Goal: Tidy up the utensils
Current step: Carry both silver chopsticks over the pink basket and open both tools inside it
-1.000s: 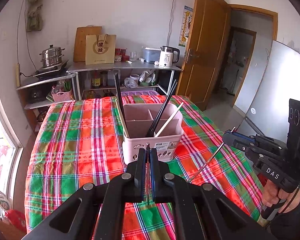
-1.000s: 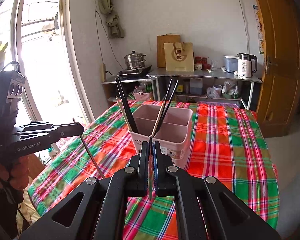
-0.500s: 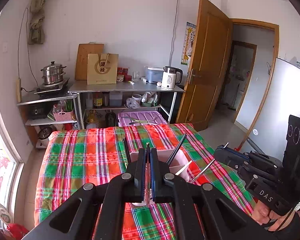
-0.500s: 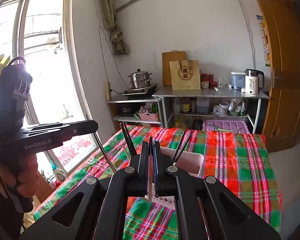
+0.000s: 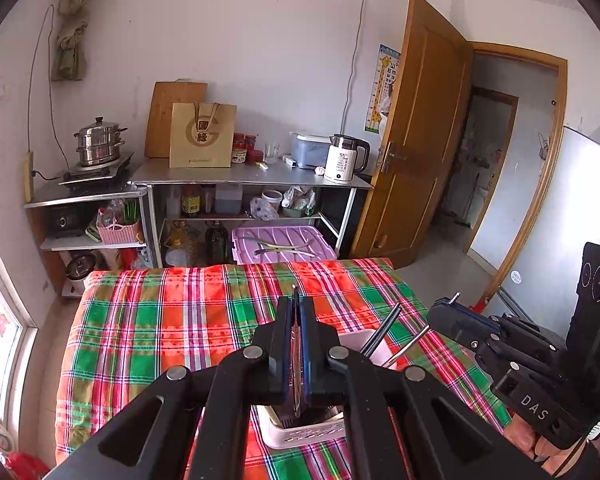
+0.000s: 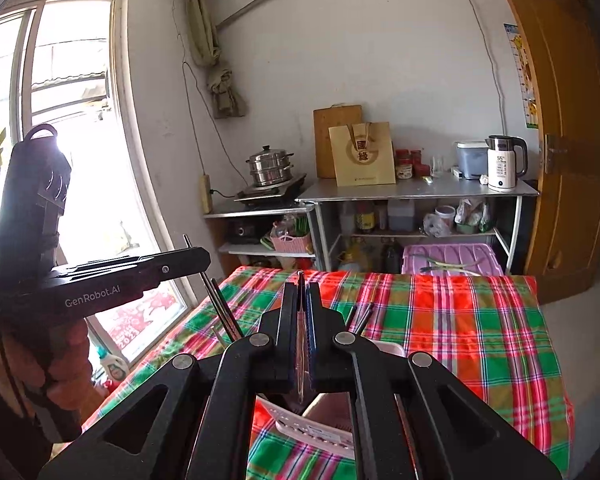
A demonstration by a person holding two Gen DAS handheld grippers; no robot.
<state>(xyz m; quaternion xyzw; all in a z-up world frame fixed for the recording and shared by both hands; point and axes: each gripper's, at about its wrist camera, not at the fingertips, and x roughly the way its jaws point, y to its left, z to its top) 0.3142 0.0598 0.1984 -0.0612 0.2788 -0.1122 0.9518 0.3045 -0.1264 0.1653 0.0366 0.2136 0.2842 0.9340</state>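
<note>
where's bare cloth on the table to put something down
The plaid tablecloth lies bare from the utensil caddy back to the far edge near the purple bin, and along the window side. In the right wrist view it is also bare on the door side. It is crowded around the caddy, with the chopsticks and both grippers.

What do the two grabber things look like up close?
Both are black plastic. The left tool has blue finger pads, silver bolts and "GenRobot.AI" in white on its side. The right tool looks the same, with "DAS" in white. Bare hands hold them; no cables show clearly.
</note>
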